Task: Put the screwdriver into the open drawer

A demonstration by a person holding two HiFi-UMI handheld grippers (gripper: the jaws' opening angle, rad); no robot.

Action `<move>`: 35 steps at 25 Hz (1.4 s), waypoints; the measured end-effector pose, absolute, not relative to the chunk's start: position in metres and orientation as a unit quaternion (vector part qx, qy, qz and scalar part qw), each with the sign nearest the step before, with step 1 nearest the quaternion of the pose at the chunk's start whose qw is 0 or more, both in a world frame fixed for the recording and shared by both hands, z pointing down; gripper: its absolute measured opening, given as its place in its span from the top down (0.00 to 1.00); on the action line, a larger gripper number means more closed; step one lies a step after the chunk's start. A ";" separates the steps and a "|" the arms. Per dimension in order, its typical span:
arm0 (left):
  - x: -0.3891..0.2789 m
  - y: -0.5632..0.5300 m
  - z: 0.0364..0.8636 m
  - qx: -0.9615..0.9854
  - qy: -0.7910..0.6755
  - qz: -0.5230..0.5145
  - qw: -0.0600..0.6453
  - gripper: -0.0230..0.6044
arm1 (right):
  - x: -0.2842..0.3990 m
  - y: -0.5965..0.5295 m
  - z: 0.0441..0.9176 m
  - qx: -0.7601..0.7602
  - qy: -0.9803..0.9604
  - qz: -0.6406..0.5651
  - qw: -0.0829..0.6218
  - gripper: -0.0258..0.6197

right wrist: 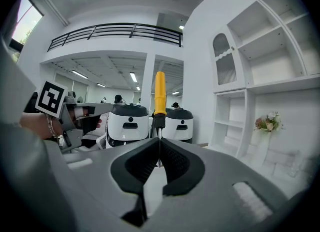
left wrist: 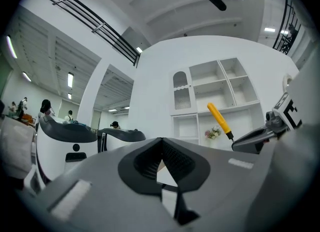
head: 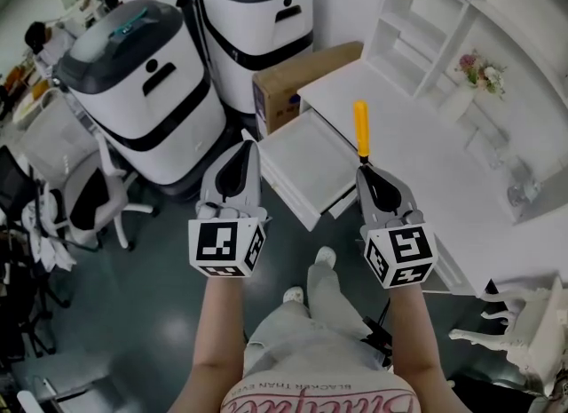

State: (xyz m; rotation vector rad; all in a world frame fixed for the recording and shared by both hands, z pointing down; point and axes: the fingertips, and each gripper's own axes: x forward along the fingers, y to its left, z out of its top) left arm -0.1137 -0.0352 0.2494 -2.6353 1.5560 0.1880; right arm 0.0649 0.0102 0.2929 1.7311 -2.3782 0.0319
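A screwdriver [head: 361, 129] with a yellow handle sticks out forward from my right gripper [head: 366, 168], which is shut on its metal shaft. In the right gripper view the screwdriver [right wrist: 159, 96] stands upright above the closed jaws of the right gripper [right wrist: 159, 148]. The open white drawer [head: 306, 161] juts from the white desk [head: 417, 127], ahead and between both grippers. My left gripper [head: 246, 143] is shut with nothing in it, just left of the drawer. From the left gripper view the screwdriver [left wrist: 219, 119] shows at the right, beyond the left gripper [left wrist: 161, 146].
Two large white and black machines [head: 146, 91] stand to the left behind the drawer. A cardboard box [head: 302, 83] sits between them and the desk. White shelving [head: 461, 38] holds a flower pot [head: 479, 74]. An office chair [head: 84, 202] is at left, a white chair [head: 524, 322] at lower right.
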 end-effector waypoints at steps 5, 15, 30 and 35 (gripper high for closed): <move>-0.118 -0.050 0.257 -0.853 0.517 0.061 0.026 0.94 | 0.066 -0.004 0.303 0.578 -0.808 0.020 0.112 0.94; -0.112 -0.088 0.275 -0.846 0.532 0.039 0.017 0.94 | 0.068 -0.052 0.337 0.555 -0.821 0.051 0.126 0.94; -0.080 -0.203 0.295 -0.831 0.556 0.017 -0.006 0.94 | 0.106 -0.176 0.361 0.538 -0.828 0.089 0.132 0.94; -0.067 -0.239 0.303 -0.827 0.562 0.010 -0.017 0.94 | 0.122 -0.211 0.371 0.533 -0.829 0.103 0.136 0.94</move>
